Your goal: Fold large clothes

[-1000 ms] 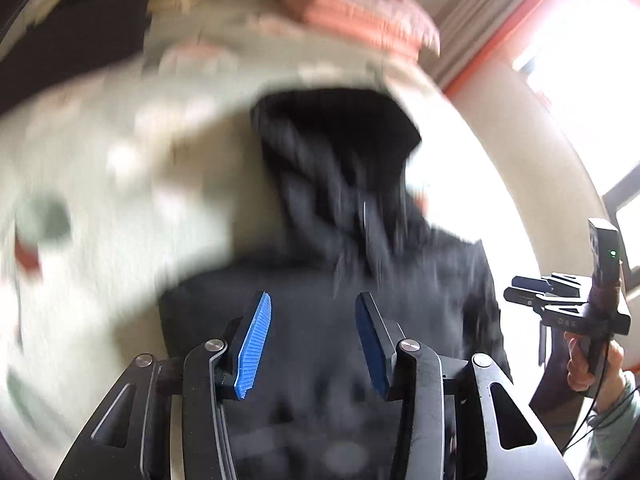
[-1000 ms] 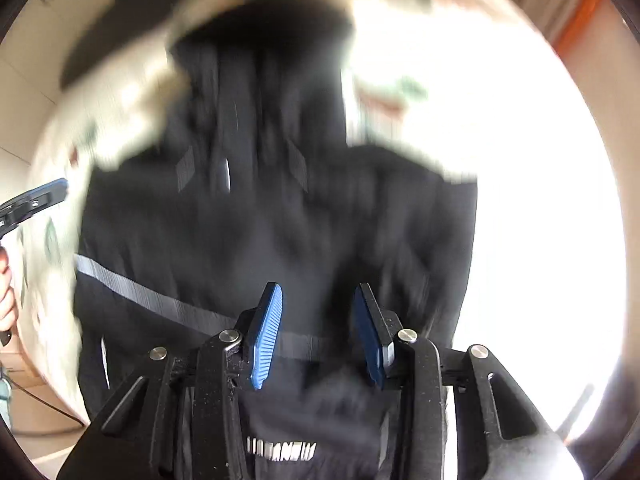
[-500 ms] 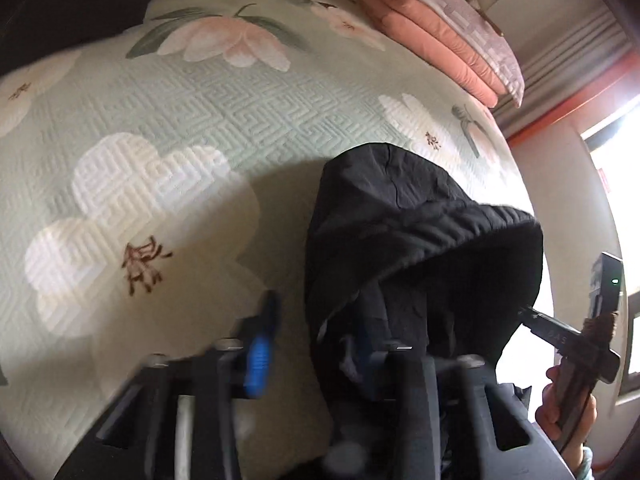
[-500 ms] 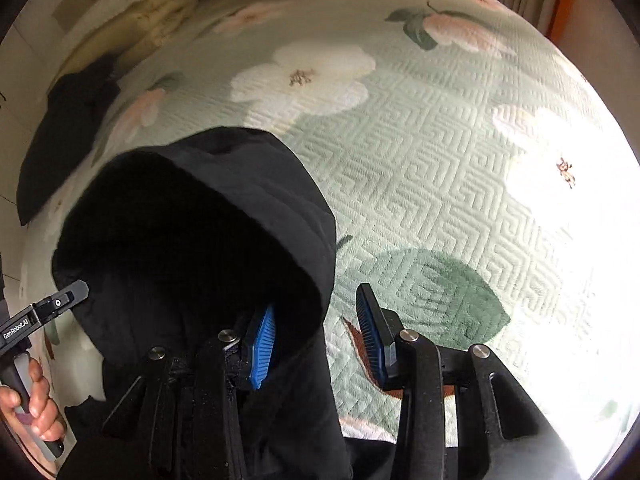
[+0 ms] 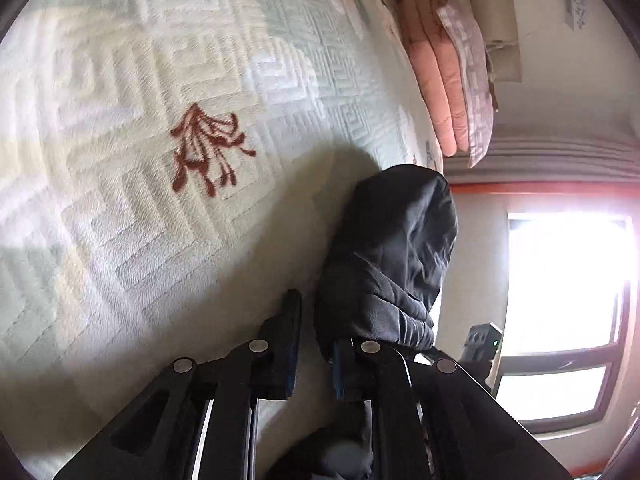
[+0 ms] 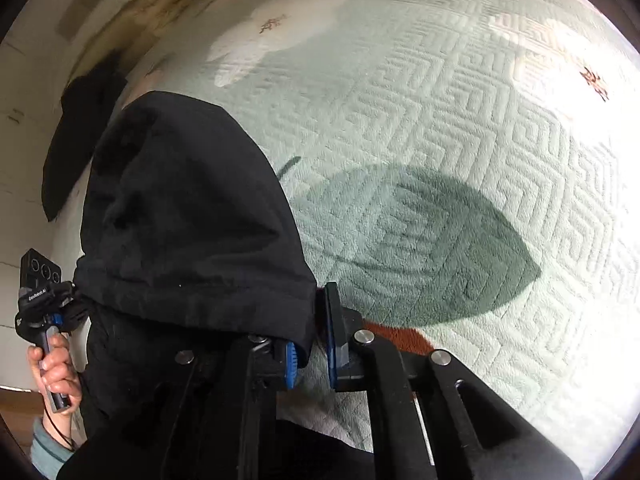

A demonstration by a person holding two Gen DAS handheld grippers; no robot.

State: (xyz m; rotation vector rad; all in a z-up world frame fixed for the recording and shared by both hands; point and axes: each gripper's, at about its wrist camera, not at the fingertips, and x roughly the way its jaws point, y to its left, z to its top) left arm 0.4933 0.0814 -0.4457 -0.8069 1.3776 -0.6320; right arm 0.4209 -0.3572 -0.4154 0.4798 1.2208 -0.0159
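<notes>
A black hooded jacket (image 5: pixel 392 248) lies on the flowered bedspread (image 5: pixel 140 200), and its hood (image 6: pixel 180 220) stands up between both grippers. My left gripper (image 5: pixel 316 332) is at the hood's left edge. Its jaws are opening slightly, with the cloth still pinched between them and draped over the right finger. In the right wrist view, a hand (image 6: pixel 56 368) holds the left gripper (image 6: pixel 60 304) at the hem's far end. My right gripper (image 6: pixel 314 328) is shut on the hood's right edge, and the cloth hides its left fingertip. The jacket's body is mostly out of view.
Folded pink blankets (image 5: pixel 440 92) are stacked at the bed's far side near the wall. A bright window (image 5: pixel 560 280) is on the right. Another dark garment (image 6: pixel 76 132) hangs over the bed's far left edge. The pale green bedspread (image 6: pixel 440 140) stretches to the right.
Both grippers dropped from above the spread jacket down to its hood, and their wide jaws closed on the hood's edges. The left view rolled sideways.
</notes>
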